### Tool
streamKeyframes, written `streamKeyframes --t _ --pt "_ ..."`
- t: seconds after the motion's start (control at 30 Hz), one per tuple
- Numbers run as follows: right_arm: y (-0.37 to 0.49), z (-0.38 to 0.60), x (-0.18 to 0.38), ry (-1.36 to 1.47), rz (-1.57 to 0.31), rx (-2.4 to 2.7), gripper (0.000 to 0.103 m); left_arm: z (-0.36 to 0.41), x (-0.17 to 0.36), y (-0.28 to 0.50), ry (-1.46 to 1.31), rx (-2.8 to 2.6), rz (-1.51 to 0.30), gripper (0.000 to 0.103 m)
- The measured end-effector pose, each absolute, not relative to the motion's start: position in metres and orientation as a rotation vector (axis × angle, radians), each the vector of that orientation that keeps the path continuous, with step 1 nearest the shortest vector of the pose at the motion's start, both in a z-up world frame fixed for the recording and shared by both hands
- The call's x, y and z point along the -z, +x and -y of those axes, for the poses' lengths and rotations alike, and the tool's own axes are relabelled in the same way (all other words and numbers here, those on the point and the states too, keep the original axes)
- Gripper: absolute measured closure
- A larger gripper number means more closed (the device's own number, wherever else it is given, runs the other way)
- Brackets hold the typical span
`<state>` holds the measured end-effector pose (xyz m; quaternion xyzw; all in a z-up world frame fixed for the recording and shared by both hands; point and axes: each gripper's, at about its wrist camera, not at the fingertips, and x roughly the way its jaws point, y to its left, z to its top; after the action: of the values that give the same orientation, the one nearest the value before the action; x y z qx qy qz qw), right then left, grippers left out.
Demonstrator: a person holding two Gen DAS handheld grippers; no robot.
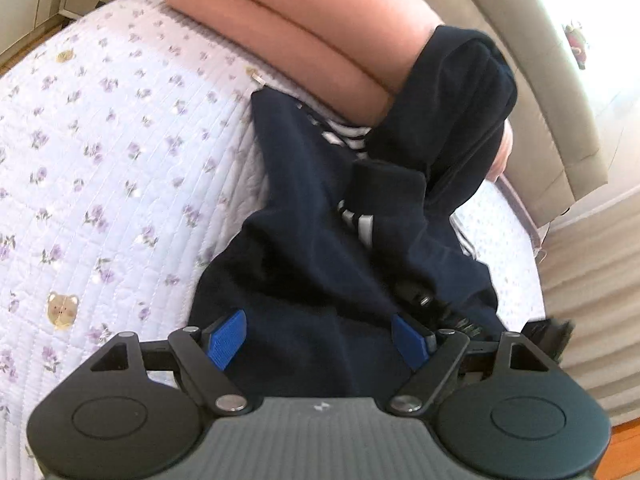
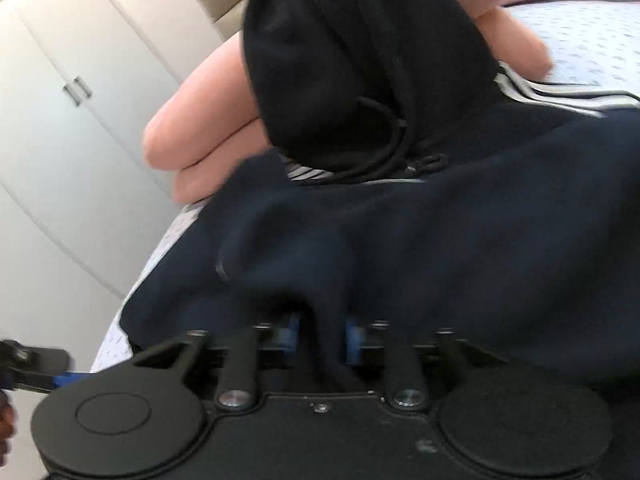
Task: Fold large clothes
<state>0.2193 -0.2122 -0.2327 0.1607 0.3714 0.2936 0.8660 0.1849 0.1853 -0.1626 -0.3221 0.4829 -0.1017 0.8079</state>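
Observation:
A dark navy hoodie (image 1: pixel 312 216) with white stripes lies crumpled on the bed, its hood (image 1: pixel 460 92) resting up against the pink pillows. My left gripper (image 1: pixel 318 338) is open, its blue pads on either side of the hoodie's near edge, not pinching it. In the right wrist view the hoodie (image 2: pixel 440 248) fills the frame, with hood (image 2: pixel 340 60) and drawcord (image 2: pixel 384 144) at the top. My right gripper (image 2: pixel 322 340) is shut on a fold of the navy fabric. The right gripper also shows in the left wrist view (image 1: pixel 444 312) at the hoodie's right side.
A quilted floral bedspread (image 1: pixel 100 168) covers the bed. Pink pillows (image 1: pixel 288 20) lie at the head, against a beige headboard (image 1: pixel 532 64). A white wardrobe (image 2: pixel 60 128) stands left of the bed. The left gripper's tip (image 2: pixel 36 372) shows at the right wrist view's lower left.

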Motion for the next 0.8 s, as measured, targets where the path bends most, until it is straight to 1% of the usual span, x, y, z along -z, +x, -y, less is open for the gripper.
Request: streamKeyframes --t 0.07,0.1,0.17,0.2,0.23,0.27,0.3,0.33,0.37,0.47,0.53,0.57,0.6,0.63,0.67,0.7,0.73,0.8 --pt "0.236 0.205 0.221 0.189 -0.728 -0.601 0.036 -0.186 0.169 0.184 -0.702 0.230 -1.036 0.021" --pt "0.238 0.198 0.213 0.108 -0.694 -0.601 0.032 -0.187 0.171 0.184 -0.708 0.238 -1.034 0.021" --pt "0.247 0.186 0.204 0.045 -0.669 -0.636 0.025 -0.186 0.175 0.187 -0.718 0.249 -1.033 0.021" --pt "0.255 0.181 0.203 0.046 -0.689 -0.654 0.025 -0.186 0.176 0.187 -0.721 0.251 -1.033 0.021" --pt "0.265 0.175 0.203 0.059 -0.723 -0.674 0.031 -0.186 0.176 0.187 -0.725 0.254 -1.034 0.021" --pt "0.274 0.171 0.202 0.095 -0.745 -0.686 0.081 -0.186 0.176 0.187 -0.729 0.258 -1.034 0.021" --pt "0.278 0.169 0.198 0.127 -0.731 -0.678 0.093 -0.187 0.176 0.187 -0.731 0.260 -1.034 0.021" --pt "0.276 0.171 0.189 0.157 -0.671 -0.646 0.096 -0.188 0.175 0.187 -0.733 0.262 -1.032 0.021" --pt "0.269 0.177 0.171 0.191 -0.555 -0.612 0.096 -0.190 0.174 0.186 -0.731 0.264 -1.026 0.021" --pt "0.240 0.181 0.119 0.253 -0.284 -0.626 0.096 -0.197 0.168 0.183 -0.715 0.257 -0.983 0.021" --pt "0.224 0.171 0.100 0.214 -0.187 -0.678 0.095 -0.201 0.166 0.184 -0.704 0.229 -0.964 0.021" --pt "0.219 0.159 0.096 0.152 -0.179 -0.709 0.094 -0.204 0.165 0.184 -0.703 0.201 -0.954 0.022" --pt "0.218 0.141 0.098 0.066 -0.221 -0.726 0.091 -0.207 0.164 0.184 -0.704 0.178 -0.943 0.022" --pt "0.221 0.123 0.106 -0.013 -0.306 -0.740 0.061 -0.211 0.162 0.182 -0.706 0.156 -0.926 0.022" --pt "0.226 0.105 0.119 -0.102 -0.438 -0.746 0.020 -0.214 0.159 0.180 -0.703 0.144 -0.915 0.022" --pt "0.229 0.091 0.133 -0.172 -0.544 -0.750 0.012 -0.216 0.156 0.178 -0.697 0.135 -0.905 0.022" --pt "0.226 0.087 0.142 -0.206 -0.587 -0.757 0.016 -0.219 0.152 0.176 -0.686 0.126 -0.895 0.021" --pt "0.217 0.102 0.147 -0.186 -0.595 -0.765 0.014 -0.221 0.148 0.174 -0.661 0.126 -0.896 0.020"
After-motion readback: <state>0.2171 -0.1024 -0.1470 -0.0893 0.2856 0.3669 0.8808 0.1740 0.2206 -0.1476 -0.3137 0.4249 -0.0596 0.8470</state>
